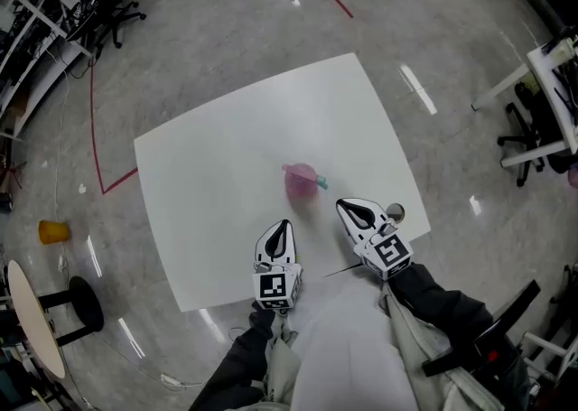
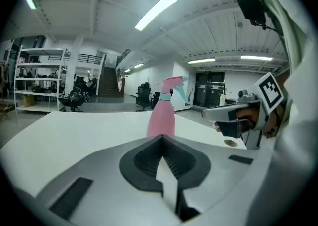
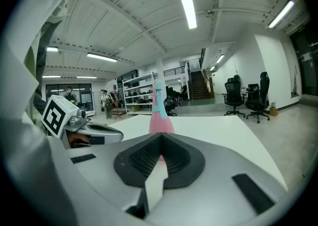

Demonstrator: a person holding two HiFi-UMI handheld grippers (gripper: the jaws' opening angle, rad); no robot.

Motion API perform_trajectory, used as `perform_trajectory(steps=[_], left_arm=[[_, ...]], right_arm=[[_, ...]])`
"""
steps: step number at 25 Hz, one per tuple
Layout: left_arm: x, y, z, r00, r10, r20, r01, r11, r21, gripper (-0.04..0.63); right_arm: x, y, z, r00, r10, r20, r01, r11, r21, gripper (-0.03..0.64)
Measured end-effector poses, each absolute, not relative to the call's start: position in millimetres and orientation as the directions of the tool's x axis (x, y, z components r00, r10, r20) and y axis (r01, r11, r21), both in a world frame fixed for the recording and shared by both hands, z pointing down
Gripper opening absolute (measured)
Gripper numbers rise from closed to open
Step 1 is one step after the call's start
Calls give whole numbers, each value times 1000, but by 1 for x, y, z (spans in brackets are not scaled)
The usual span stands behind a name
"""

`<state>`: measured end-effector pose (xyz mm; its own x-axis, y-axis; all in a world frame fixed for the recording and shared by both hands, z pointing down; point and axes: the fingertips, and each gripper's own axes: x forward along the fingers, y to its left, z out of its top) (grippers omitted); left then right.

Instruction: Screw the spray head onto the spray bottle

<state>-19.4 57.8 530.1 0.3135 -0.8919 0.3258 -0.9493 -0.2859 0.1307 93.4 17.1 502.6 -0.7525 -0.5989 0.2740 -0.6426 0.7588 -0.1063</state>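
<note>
Pink spray bottle [image 1: 301, 182] standing upright on the white table [image 1: 208, 156], its spray head [image 2: 174, 85] with a teal collar already on the neck. The left gripper [image 1: 284, 225] and right gripper [image 1: 347, 208] sit on the person's side of the bottle, apart from it. Each has its jaws pressed together on nothing (the bottle shows beyond the tips, not between them). The step is probably the finish or a check, as thread tightness cannot be read from here. Any further turn would need one gripper to open and steady the body while the other twists the head.
</note>
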Motion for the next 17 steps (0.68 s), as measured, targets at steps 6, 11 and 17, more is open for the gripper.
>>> perform_trajectory(steps=[6, 11, 17], left_arm=[[-25, 59, 538, 277, -892, 357, -961, -249, 121, 5], [-26, 57, 543, 260, -890, 374, -965, -227, 131, 5], [-25, 54, 549, 268, -881, 391, -963, -235, 132, 5]], right_arm=[[84, 21, 506, -784, -552, 284, -594, 800, -84, -6], [87, 22, 517, -787, -531, 314, -579, 811, -83, -6], [84, 18, 516, -792, -525, 311, -576, 811, -98, -6]])
